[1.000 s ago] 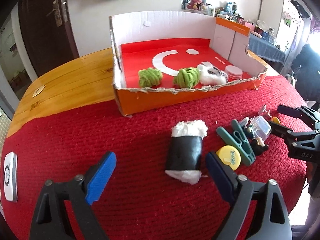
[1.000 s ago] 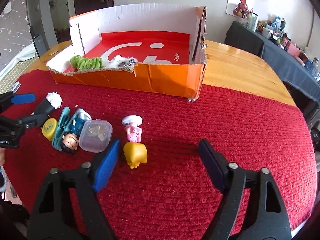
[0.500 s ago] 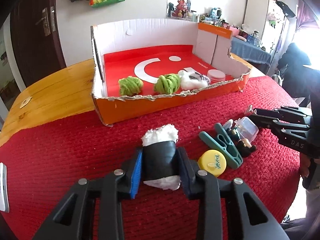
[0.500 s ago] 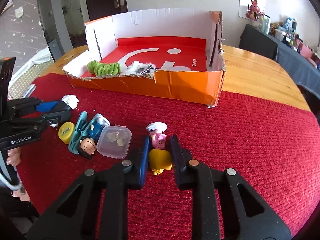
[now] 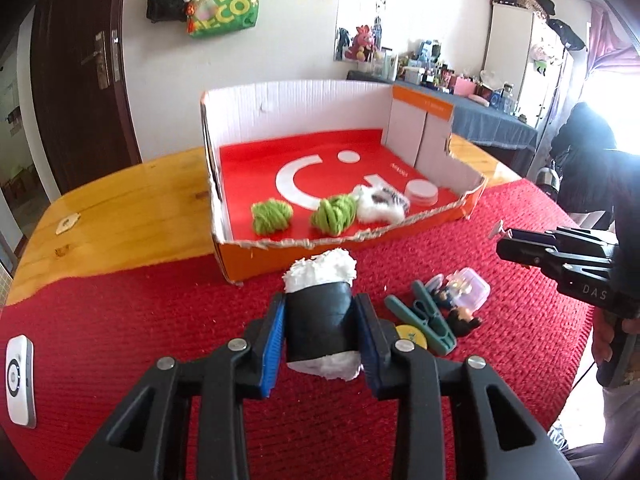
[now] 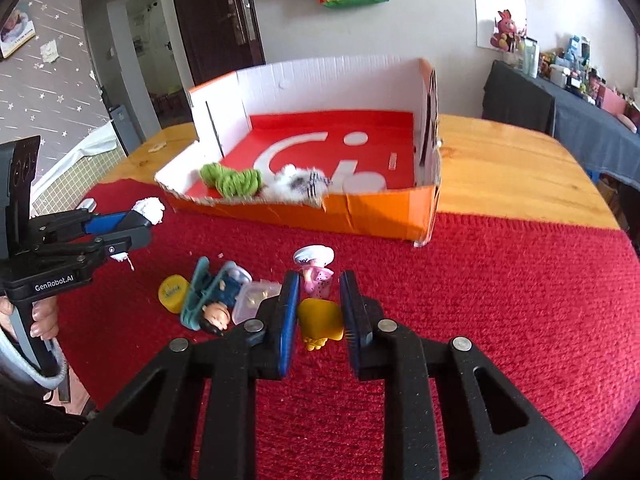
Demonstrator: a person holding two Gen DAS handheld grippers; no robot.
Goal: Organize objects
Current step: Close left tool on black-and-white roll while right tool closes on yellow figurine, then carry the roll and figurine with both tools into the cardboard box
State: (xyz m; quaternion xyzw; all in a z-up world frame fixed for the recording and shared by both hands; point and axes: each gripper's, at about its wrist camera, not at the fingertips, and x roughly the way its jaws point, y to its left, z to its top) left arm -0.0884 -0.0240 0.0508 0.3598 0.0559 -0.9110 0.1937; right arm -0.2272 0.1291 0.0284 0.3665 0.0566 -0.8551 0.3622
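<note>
A black plush roll with white fluffy ends [image 5: 320,320] sits between the blue pads of my left gripper [image 5: 320,302], which is shut on it just above the red knit cloth [image 5: 120,340]. My right gripper [image 6: 320,282] is shut on the yellow lower part of a small figurine [image 6: 320,318] with a pink body and white hat. The orange cardboard box [image 5: 304,100] with a red floor stands ahead of both. In the right wrist view the left gripper [image 6: 120,232] shows at the left with the roll [image 6: 150,209].
On the cloth lie a yellow cap [image 5: 412,338], a teal clip [image 5: 424,320], a small doll [image 5: 460,316] and a clear case [image 5: 470,290]. The box holds two green yarn balls [image 5: 272,216], a white fluffy toy [image 5: 380,208] and a round lid [image 5: 420,192]. A white device [image 5: 18,384] lies far left.
Both grippers went from wide open to shut: the left closed on the black roll, the right on the yellow-and-pink figurine. Both have since risen a little with their objects.
</note>
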